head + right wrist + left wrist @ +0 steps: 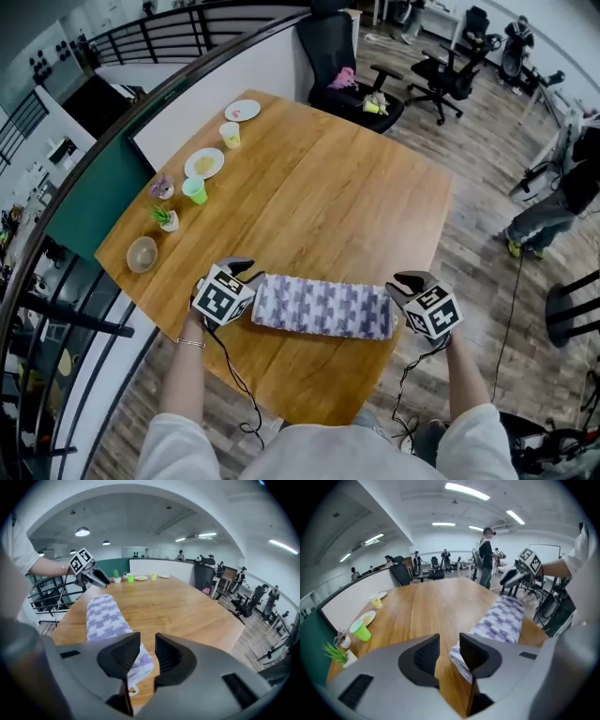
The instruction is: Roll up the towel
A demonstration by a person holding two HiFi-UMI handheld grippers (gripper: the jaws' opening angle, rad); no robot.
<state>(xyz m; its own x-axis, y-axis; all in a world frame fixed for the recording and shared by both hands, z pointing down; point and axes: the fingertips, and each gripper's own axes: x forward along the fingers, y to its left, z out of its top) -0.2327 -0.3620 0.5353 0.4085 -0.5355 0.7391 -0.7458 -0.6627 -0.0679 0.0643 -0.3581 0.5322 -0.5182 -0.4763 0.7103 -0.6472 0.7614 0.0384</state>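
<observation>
Towel (323,307): the purple-and-white patterned one. It looks pretty much rolled already, a fat tidy log with no flat tail sticking out that I can spot.
where it is: lying on the wooden surface (319,187) close to the near edge, stretched sideways between the two grippers, one end by each.
left tongs (449,641): apart, nothing pinched. In the left gripper view the near end of the roll sits just behind the right-hand pad, and the gap itself mostly shows bare wood.
right tongs (147,641): also apart by a small gap, not clamped on anything. The other end of the roll, with a little hanging loop (132,690), peeks out from behind and under the left-hand pad.
done so far: I'd say the rolling itself is finished, going by how even and closed the roll looks in all three views.
left to do: honestly not much, maybe a nudge to square up the ends and a check that it doesn't spring open. I can't see the seam underneath, so no promises.
other stuff: a green cup (194,190), a couple of plates (203,163) and a bowl (142,253) sit well apart at the far left, out of the way.
</observation>
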